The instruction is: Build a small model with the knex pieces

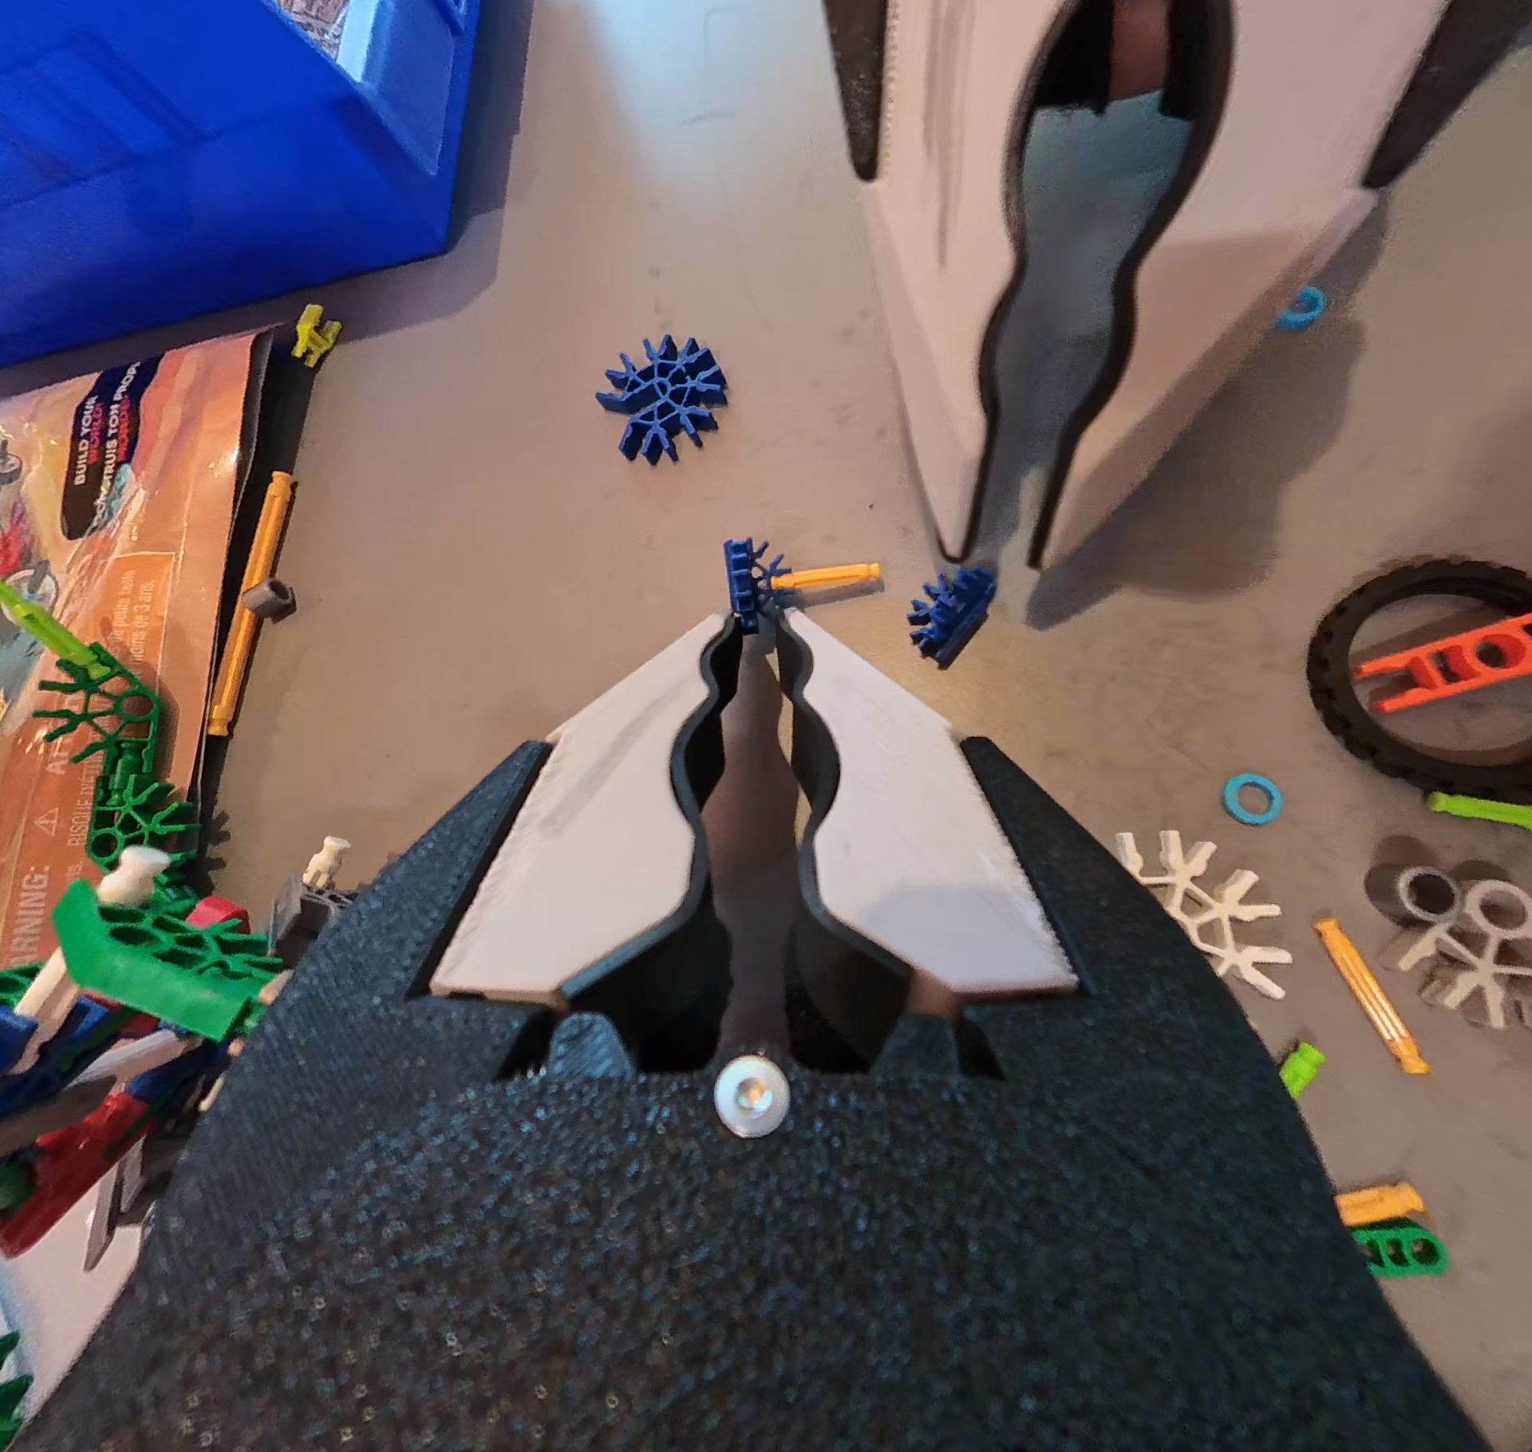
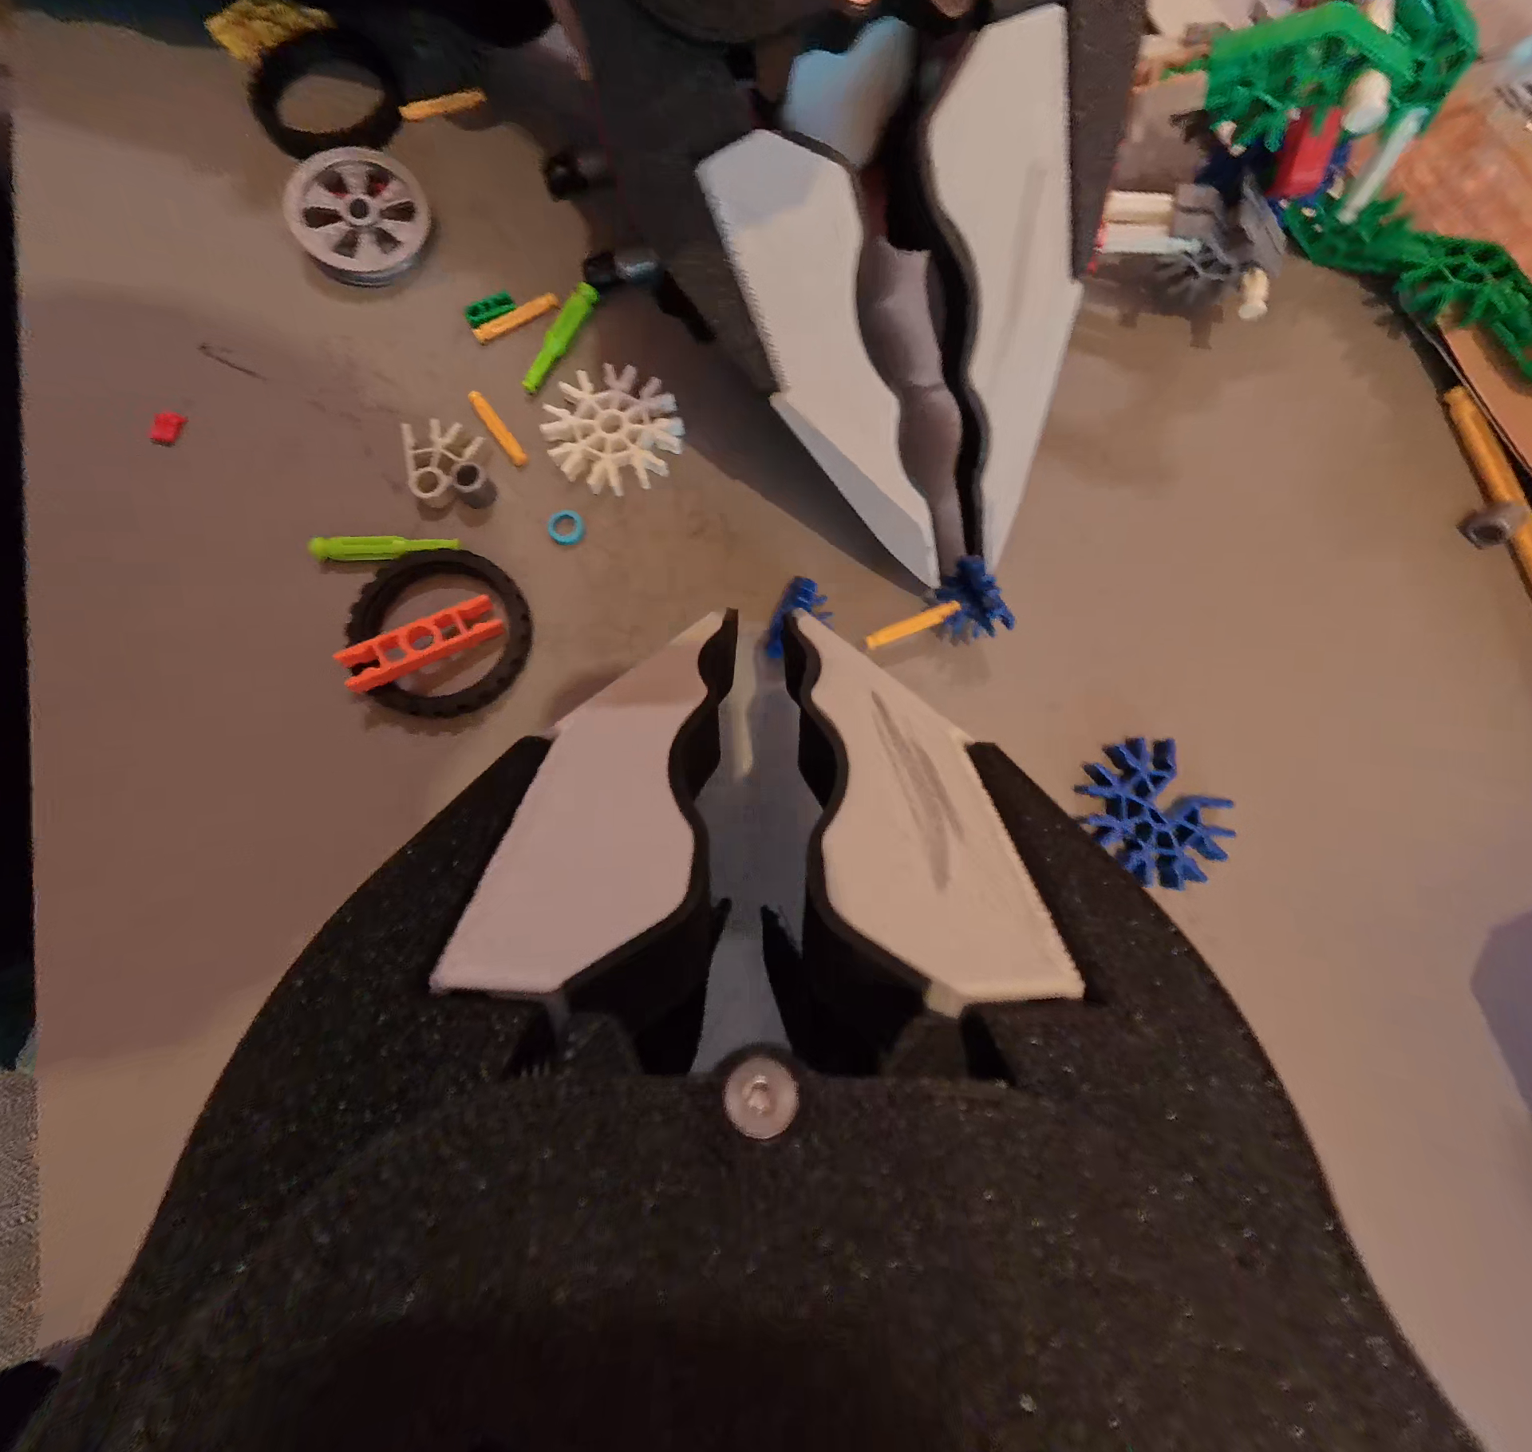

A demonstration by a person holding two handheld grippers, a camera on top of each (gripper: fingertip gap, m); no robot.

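My left gripper point(image 1: 758, 625) is shut on a small blue connector point(image 1: 749, 579) that has a short yellow rod point(image 1: 829, 575) plugged into its side. The right wrist view shows it too point(image 2: 962, 575), coming down from the top with the same connector point(image 2: 978, 604) and rod point(image 2: 912, 625). My right gripper point(image 2: 761, 625) is open by a narrow gap. A second small blue connector point(image 2: 796, 612) stands tilted on edge just beyond its right fingertip, not between the jaws. In the left wrist view that gripper point(image 1: 995, 558) hangs over this connector point(image 1: 953, 612).
A larger blue snowflake connector point(image 1: 663, 401) lies flat on the grey table point(image 1: 539, 542). A blue bin point(image 1: 207, 127), a printed bag point(image 1: 124, 542) and a green-and-red model point(image 1: 124, 915) are on the left. A tyre holding an orange piece point(image 2: 439, 633), a white connector point(image 2: 613, 430), a grey wheel hub point(image 2: 356, 214) and loose rods lie scattered. Left tips to right tips: about 5 centimeters.
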